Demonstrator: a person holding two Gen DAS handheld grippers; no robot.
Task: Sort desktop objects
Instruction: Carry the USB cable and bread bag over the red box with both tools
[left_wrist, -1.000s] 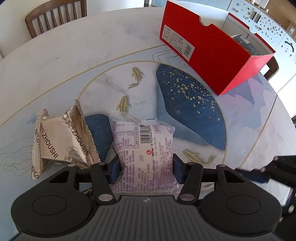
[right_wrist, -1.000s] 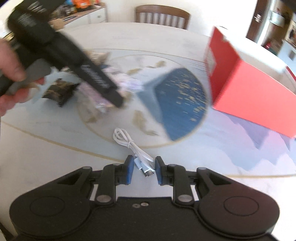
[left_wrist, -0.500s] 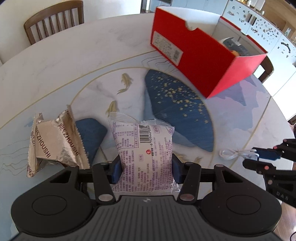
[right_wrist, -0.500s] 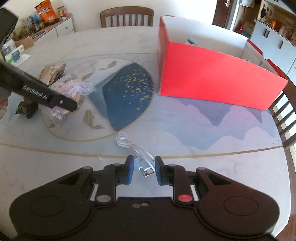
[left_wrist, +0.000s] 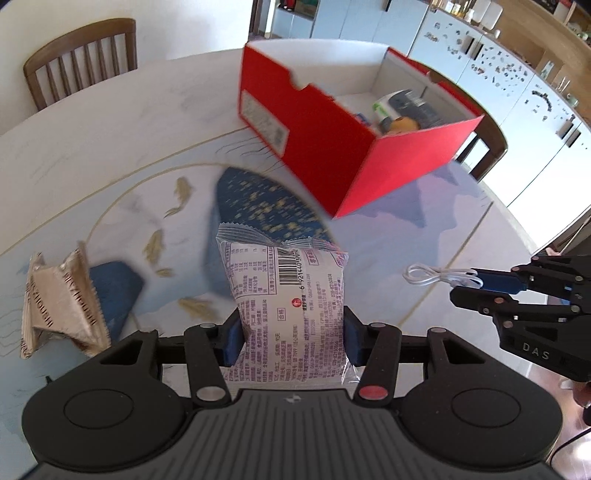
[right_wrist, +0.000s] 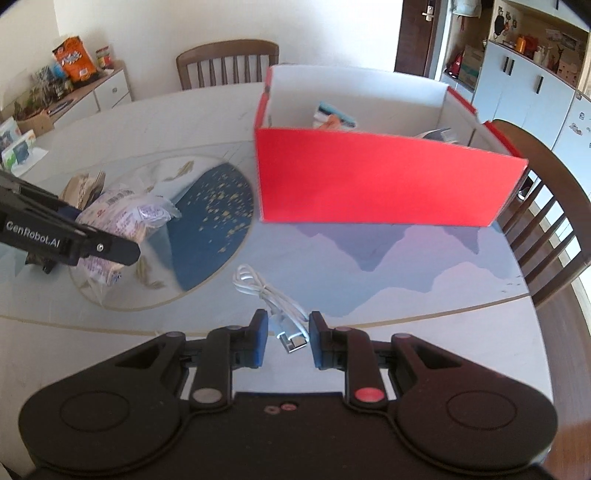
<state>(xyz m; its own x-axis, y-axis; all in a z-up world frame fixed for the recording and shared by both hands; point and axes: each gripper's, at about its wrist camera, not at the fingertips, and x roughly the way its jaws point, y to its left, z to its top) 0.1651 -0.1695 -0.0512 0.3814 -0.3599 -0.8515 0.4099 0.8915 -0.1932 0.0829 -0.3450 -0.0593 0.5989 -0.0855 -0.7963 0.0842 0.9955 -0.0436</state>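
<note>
Left wrist: left gripper (left_wrist: 291, 338) clamping barcoded snack packet (left_wrist: 288, 291); right gripper (right_wrist: 284, 338), "DAS"-marked, part-open around cable (right_wrist: 271, 295).

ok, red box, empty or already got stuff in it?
Not empty. The open-topped red box already holds several items: a dark packet, and something orange; contents too blurred to identify.

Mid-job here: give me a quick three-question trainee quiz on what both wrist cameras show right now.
1. True or false: the left claw is shut on the purple snack packet.
2. What lies between the fingers of the right claw?
A. a pen
B. the white cable
C. a spoon
3. Fill in: the red box stands open on the ____.

Key
1. True.
2. B; whether the fingers press it cannot be told.
3. table.
</note>
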